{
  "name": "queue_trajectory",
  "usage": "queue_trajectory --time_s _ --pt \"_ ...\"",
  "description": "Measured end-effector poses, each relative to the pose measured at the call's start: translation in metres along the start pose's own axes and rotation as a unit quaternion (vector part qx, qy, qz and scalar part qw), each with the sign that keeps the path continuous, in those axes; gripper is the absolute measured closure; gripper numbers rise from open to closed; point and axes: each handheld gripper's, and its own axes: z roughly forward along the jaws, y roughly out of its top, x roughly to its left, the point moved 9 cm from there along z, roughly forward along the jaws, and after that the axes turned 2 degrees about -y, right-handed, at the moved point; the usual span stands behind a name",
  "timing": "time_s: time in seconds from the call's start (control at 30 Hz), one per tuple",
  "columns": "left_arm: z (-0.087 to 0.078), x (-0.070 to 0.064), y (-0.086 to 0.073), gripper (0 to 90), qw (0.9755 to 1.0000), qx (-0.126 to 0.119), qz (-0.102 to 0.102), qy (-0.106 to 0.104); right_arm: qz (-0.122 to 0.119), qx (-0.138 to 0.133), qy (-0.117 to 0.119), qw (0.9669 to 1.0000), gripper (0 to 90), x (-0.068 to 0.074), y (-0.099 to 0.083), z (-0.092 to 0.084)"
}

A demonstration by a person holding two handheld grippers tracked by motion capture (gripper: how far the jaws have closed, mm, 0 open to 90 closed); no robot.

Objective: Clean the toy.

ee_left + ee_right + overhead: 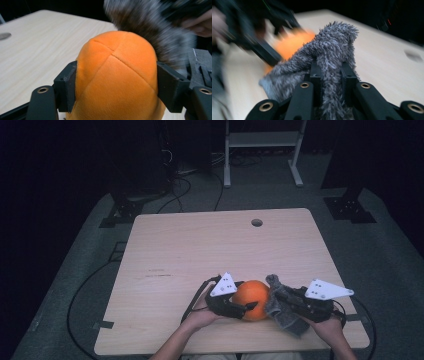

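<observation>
An orange plush ball (257, 295) rests on the wooden table (200, 250) near its front edge. My left gripper (247, 302) is shut on it: in the left gripper view both black pads press into the sides of the ball (117, 62). Right of the ball, my right gripper (278, 295) is shut on a grey fuzzy cloth (286, 318). The cloth (337, 37) bunches up between the jaws of my right gripper (331, 68) and touches the ball's right side. The left gripper view has the cloth (150, 22) blurred behind the ball.
A round cable hole (256, 222) lies near the table's far edge. Behind the table stand a white metal frame (262, 140) and dark stands (350, 205), with cables (85, 285) on the grey floor.
</observation>
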Motion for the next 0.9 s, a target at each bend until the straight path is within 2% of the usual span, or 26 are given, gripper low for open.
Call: queue_trajectory --time_s 0.03,0.07,0.13,0.17,0.2,0.27,0.33,0.43,0.47,0.5,0.57,0.63,0.67,0.7,0.73,0.77,0.8,0.83,0.9 --pt "-0.001 -0.003 0.003 28.1 1.0000 -0.003 -0.003 -0.007 0.000 -0.012 0.012 0.9998 75.7 0.005 0.007 -0.001" --pt "-0.002 -0.007 0.003 27.8 0.9998 0.002 -0.005 -0.017 -0.005 -0.012 0.019 0.9997 75.7 0.009 0.010 0.002" --pt "0.001 -0.007 -0.004 23.4 0.9992 0.036 0.014 -0.012 -0.006 0.004 0.022 0.9997 75.7 0.011 0.003 0.010" --pt "0.001 -0.007 -0.008 18.9 0.9990 0.037 0.014 -0.023 -0.007 0.024 0.020 0.9995 75.7 0.010 -0.006 0.015" --pt "0.000 -0.007 -0.009 16.1 0.9987 0.032 0.009 -0.039 -0.007 0.034 0.021 0.9992 75.7 0.009 -0.015 0.020" --pt "-0.002 -0.002 -0.011 10.1 0.9985 0.027 0.014 -0.045 0.015 0.029 0.038 0.9987 75.6 0.008 -0.019 0.021" --pt "-0.001 0.002 -0.013 7.4 0.9983 0.025 0.003 -0.052 0.008 0.037 0.028 0.9989 75.6 0.006 -0.020 0.020" --pt "0.005 0.003 -0.018 5.8 0.9983 0.021 -0.006 -0.054 0.008 0.040 0.026 0.9988 75.6 0.005 -0.023 0.021" --pt "0.005 0.003 -0.017 7.6 0.9986 0.016 -0.010 -0.049 0.009 0.041 0.024 0.9988 75.6 0.003 -0.023 0.021" --pt "0.006 0.003 -0.016 14.7 0.9992 0.011 -0.010 -0.038 0.011 0.044 0.017 0.9988 75.6 0.001 -0.024 0.020" --pt "0.006 0.002 -0.012 22.4 0.9999 0.005 -0.007 -0.013 0.010 0.042 0.004 0.9990 75.7 -0.003 -0.022 0.018" --pt "0.006 0.003 -0.008 24.3 0.9998 0.000 -0.018 0.004 0.011 0.021 0.001 0.9997 75.7 -0.003 -0.011 0.011" --pt "0.007 0.004 -0.007 24.2 0.9997 0.003 -0.019 0.016 0.012 0.007 0.009 0.9999 75.7 0.000 -0.004 0.007" --pt "0.009 0.004 -0.007 23.6 0.9993 0.001 -0.033 0.017 0.008 -0.002 0.014 0.9999 75.7 0.003 0.001 0.004" --pt "0.011 0.001 -0.007 22.2 0.9990 -0.004 -0.044 0.007 -0.003 0.001 0.013 0.9999 75.7 0.006 0.002 0.004" --pt "0.012 -0.002 -0.007 19.5 0.9989 -0.001 -0.046 -0.002 -0.016 0.017 0.009 0.9997 75.7 0.008 -0.002 0.008" --pt "0.012 -0.006 -0.010 17.3 0.9994 0.013 -0.029 -0.016 -0.023 0.026 0.005 0.9994 75.7 0.008 -0.006 0.012" --pt "0.011 -0.007 -0.011 16.4 0.9994 0.019 -0.019 -0.023 -0.013 0.030 0.014 0.9994 75.7 0.007 -0.012 0.015" --pt "0.004 -0.010 -0.012 16.3 0.9980 0.028 -0.009 -0.056 0.003 0.028 0.023 0.9993 75.7 0.006 -0.015 0.016"
